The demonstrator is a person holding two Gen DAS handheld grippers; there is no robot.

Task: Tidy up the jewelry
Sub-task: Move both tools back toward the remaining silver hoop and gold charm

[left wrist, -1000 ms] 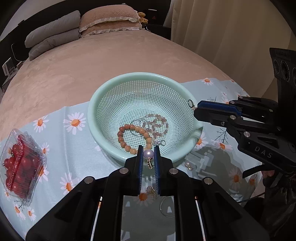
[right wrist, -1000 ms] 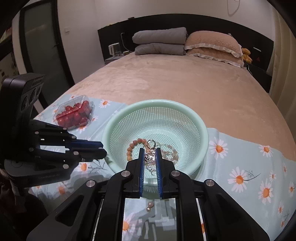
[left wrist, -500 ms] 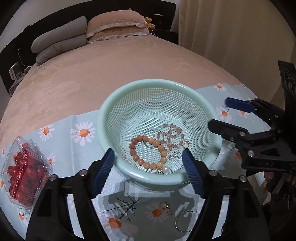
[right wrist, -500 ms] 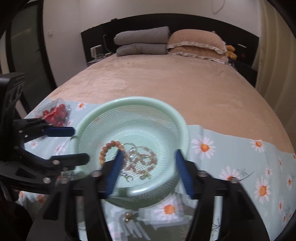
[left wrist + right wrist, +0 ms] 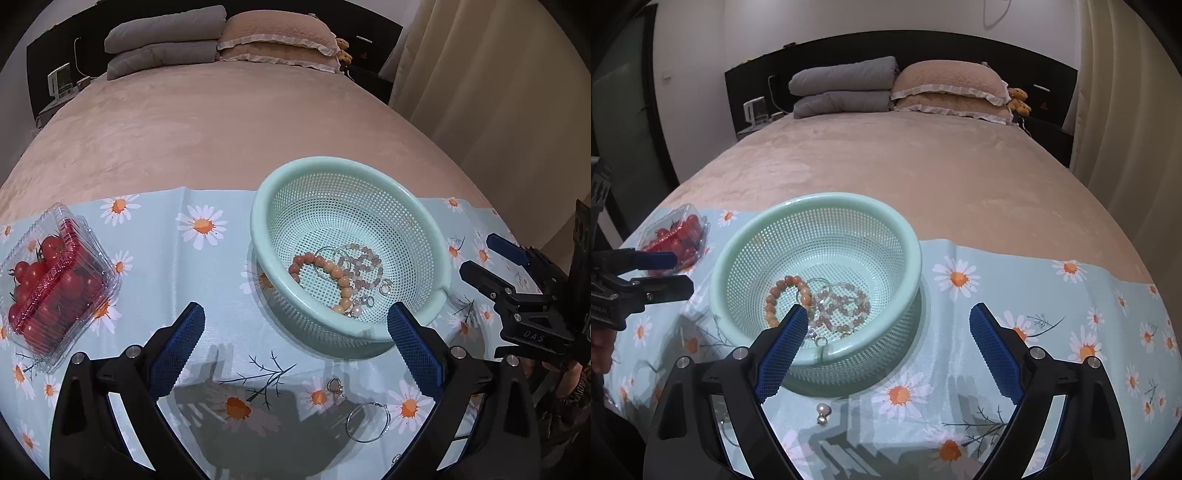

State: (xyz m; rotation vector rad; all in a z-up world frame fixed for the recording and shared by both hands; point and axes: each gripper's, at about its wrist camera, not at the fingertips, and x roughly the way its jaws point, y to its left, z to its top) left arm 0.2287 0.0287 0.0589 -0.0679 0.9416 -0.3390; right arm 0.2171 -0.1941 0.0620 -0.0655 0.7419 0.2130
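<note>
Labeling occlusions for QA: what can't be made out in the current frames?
- Basket jewelry: right wrist view, the right gripper finger covers part of the pile.
- Bracelets: left wrist view, tangled, piece count unclear.
- Small earring: left wrist view, near the bottom edge beside the gripper body, too small.
- Hoop: right wrist view, mostly behind the gripper.

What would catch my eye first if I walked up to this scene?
Probably the mint-green basket in the middle of the daisy-print cloth, with bead bracelets heaped inside it. Next, the clear box of red tomatoes at the cloth's left edge. A silver hoop lies loose on the cloth in front of the basket.
</note>
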